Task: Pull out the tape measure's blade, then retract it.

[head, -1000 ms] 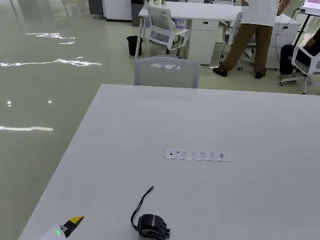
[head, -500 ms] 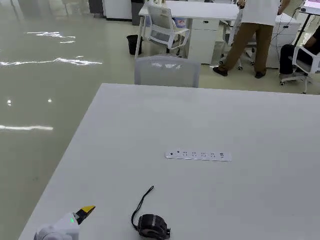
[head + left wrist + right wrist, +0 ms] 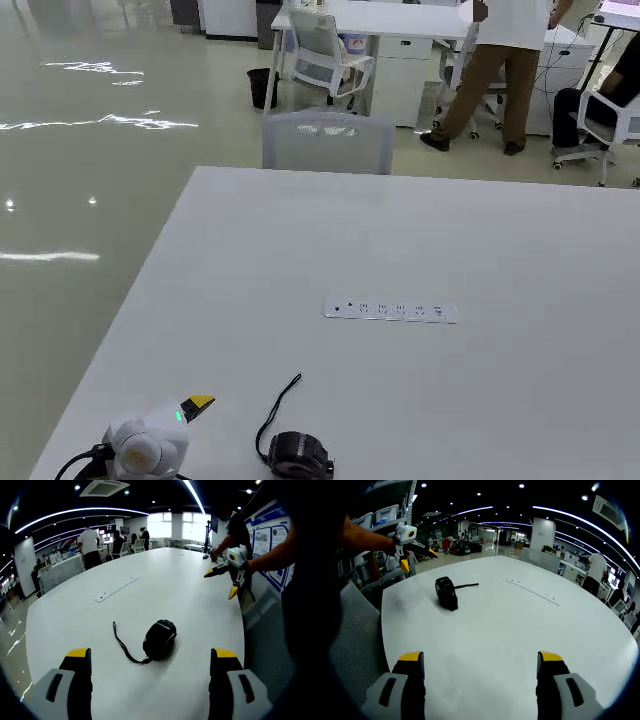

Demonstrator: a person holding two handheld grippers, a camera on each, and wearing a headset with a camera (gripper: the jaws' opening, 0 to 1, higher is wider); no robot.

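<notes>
The left gripper (image 3: 151, 653) is held level, its jaws spread wide. The right gripper (image 3: 480, 656), off to its right, also has its jaws wide apart.

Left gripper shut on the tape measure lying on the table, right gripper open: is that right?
No: the left gripper is open, clear of the tape measure, as the left gripper view shows. The rest holds.

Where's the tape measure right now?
Head view, bottom centre: the tape measure lies on the table, just right of the left tongs, nearer than the power strip.
</notes>
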